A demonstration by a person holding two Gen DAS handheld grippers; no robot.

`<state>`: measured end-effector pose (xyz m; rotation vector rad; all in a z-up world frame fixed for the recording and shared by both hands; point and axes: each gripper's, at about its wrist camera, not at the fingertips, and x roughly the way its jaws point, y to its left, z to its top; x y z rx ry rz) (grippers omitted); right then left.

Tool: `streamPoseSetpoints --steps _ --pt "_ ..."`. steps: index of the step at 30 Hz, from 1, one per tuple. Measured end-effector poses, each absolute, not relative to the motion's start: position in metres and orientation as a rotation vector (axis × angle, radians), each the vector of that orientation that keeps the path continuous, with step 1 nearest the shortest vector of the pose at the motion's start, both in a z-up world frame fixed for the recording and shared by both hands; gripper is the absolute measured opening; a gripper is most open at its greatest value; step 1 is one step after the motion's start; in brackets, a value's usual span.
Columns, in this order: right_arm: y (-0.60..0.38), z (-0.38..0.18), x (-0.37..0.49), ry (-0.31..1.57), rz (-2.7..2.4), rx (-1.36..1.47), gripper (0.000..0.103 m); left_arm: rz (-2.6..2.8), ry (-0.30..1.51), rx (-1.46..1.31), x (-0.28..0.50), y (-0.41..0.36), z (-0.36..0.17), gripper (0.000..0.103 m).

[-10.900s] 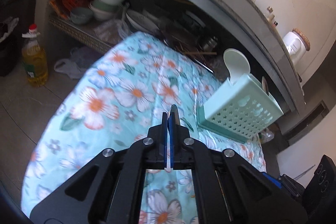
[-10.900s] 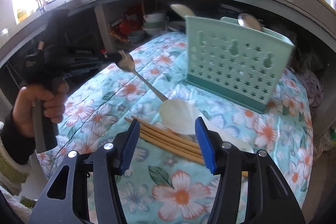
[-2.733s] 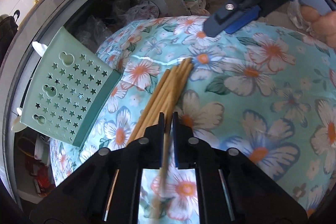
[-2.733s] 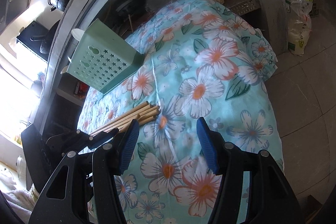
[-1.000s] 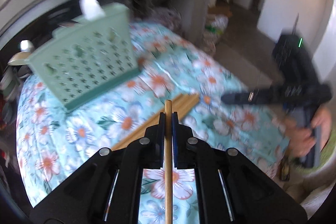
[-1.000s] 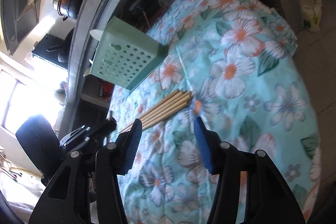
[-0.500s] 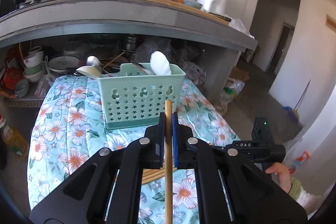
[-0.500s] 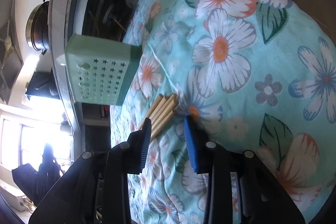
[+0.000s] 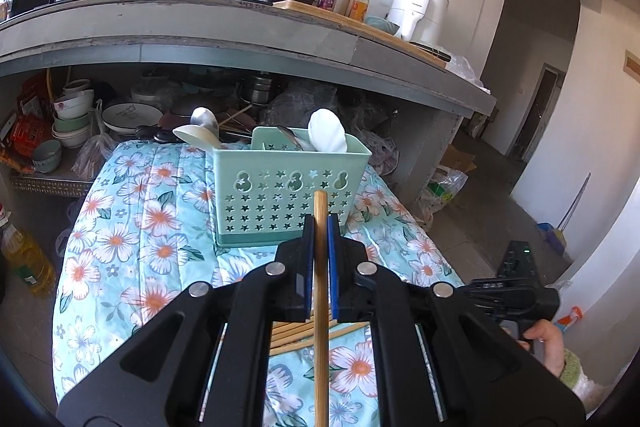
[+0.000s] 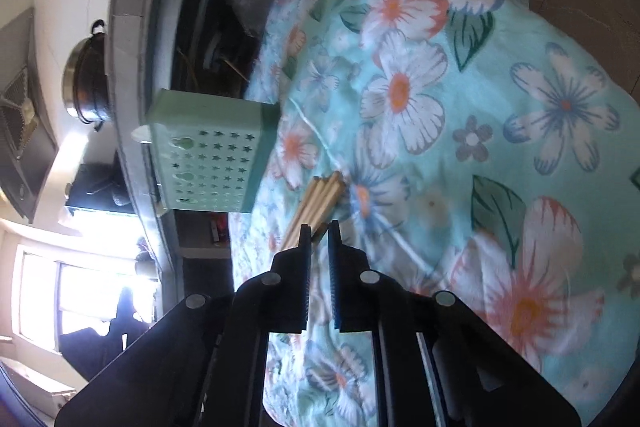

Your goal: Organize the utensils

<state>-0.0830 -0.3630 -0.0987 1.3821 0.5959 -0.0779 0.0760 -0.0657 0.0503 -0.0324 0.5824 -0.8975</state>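
My left gripper (image 9: pixel 320 223) is shut on a wooden chopstick (image 9: pixel 320 307), held upright above the floral table, its tip in front of the green utensil basket (image 9: pixel 288 187). The basket holds a white spoon (image 9: pixel 326 137) and a metal spoon (image 9: pixel 204 119). Several more chopsticks (image 9: pixel 300 333) lie on the cloth below. My right gripper (image 10: pixel 319 227) has closed down over the end of one chopstick in that pile (image 10: pixel 320 195); the basket (image 10: pixel 208 155) stands beyond it.
The table is covered by a teal floral cloth (image 9: pixel 132 235). A concrete counter (image 9: pixel 240 39) with pots overhangs behind the basket; bowls (image 9: pixel 72 123) are stacked on the shelf under it. An oil bottle (image 9: pixel 24 259) stands on the floor at left.
My left gripper has lifted one chopstick off the pile and swung up to face the basket. My right gripper has come down to the pile and closed from wide open.
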Motion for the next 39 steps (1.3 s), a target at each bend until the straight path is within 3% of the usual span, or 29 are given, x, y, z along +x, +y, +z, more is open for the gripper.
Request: streamPoseSetpoints --steps 12,32,39 --pt "-0.354 -0.028 -0.102 0.415 -0.027 1.207 0.005 -0.874 0.555 -0.006 0.073 -0.064 0.059 0.005" --pt "-0.38 -0.014 -0.136 0.3 -0.003 1.23 0.005 -0.857 0.524 0.066 0.064 -0.084 0.073 0.005" --pt "-0.401 -0.002 -0.143 0.255 -0.013 1.206 0.005 -0.831 0.405 0.049 0.073 -0.081 0.117 0.005"
